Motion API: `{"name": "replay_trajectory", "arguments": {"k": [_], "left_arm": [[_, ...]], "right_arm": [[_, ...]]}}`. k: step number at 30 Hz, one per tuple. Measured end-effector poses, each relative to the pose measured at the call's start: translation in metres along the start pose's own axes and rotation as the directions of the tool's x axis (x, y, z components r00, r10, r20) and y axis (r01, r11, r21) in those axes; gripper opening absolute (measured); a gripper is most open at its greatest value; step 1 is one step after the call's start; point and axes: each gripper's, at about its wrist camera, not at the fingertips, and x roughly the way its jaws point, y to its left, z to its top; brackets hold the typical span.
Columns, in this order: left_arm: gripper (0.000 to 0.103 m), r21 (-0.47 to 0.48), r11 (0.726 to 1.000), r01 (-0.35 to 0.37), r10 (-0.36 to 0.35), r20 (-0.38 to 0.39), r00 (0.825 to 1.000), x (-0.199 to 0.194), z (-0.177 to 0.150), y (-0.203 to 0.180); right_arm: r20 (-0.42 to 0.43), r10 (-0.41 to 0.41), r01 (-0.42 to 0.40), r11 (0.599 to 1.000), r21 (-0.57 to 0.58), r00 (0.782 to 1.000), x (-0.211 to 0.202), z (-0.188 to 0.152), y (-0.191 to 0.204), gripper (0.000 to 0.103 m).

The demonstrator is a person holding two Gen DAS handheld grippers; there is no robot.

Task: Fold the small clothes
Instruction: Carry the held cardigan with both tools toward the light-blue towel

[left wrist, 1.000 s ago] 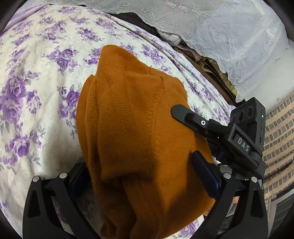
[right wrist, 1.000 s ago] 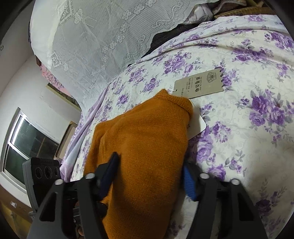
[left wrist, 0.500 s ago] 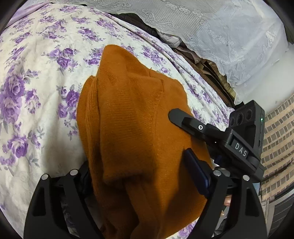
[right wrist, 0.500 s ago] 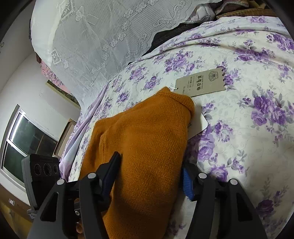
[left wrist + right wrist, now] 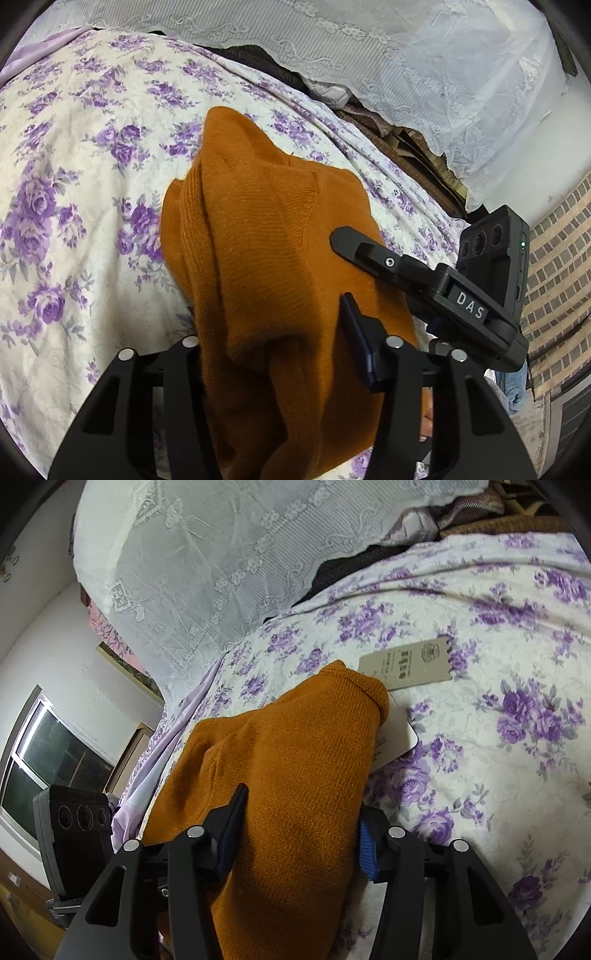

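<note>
A bed fills both views, spread with a cream sheet printed with purple flowers. White lace cloth hangs over a pile at its far edge, with dark and brown fabrics showing beneath the lace hem. In the right wrist view a window with a pale frame sits in a white wall. In the left wrist view a brick-patterned surface stands at the right edge.
</note>
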Motion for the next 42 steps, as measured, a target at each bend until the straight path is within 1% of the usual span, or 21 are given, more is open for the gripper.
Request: {"name": "replay_trajectory", "arguments": {"k": [4,10,18,24,29,33,42], "left_arm": [[0.046,0.016,1.0,-0.003,0.003,0.011,1.0,-0.003,-0.001,-0.004],[0.044,0.043,0.999,-0.011,0.01,0.022,1.0,-0.005,-0.003,-0.011],[0.041,0.104,0.995,-0.013,0.01,0.036,0.999,-0.011,-0.011,-0.029],[0.04,0.118,0.993,0.002,-0.006,0.033,0.999,-0.016,-0.02,-0.039],[0.04,0.136,0.991,0.018,-0.022,0.028,0.999,-0.021,-0.032,-0.051],[0.04,0.157,0.987,0.023,-0.027,0.024,0.999,-0.024,-0.044,-0.062],[0.04,0.215,0.976,0.031,-0.036,0.02,0.999,-0.033,-0.077,-0.092]], "right_arm": [[0.021,0.002,-0.001,1.0,-0.017,1.0,-0.004,0.0,0.002,0.05],[0.054,-0.018,0.021,0.998,-0.055,0.998,-0.012,-0.003,0.008,0.05],[0.13,-0.042,0.056,0.992,-0.112,0.991,-0.036,-0.013,0.019,0.049],[0.149,-0.047,0.06,0.994,-0.087,0.988,-0.05,-0.021,0.016,0.049],[0.163,-0.051,0.06,0.997,-0.05,0.985,-0.071,-0.034,0.013,0.049],[0.165,-0.055,0.059,0.998,-0.019,0.985,-0.086,-0.043,0.009,0.049],[0.168,-0.076,0.076,0.997,0.007,0.983,-0.123,-0.069,0.005,0.049]]}}
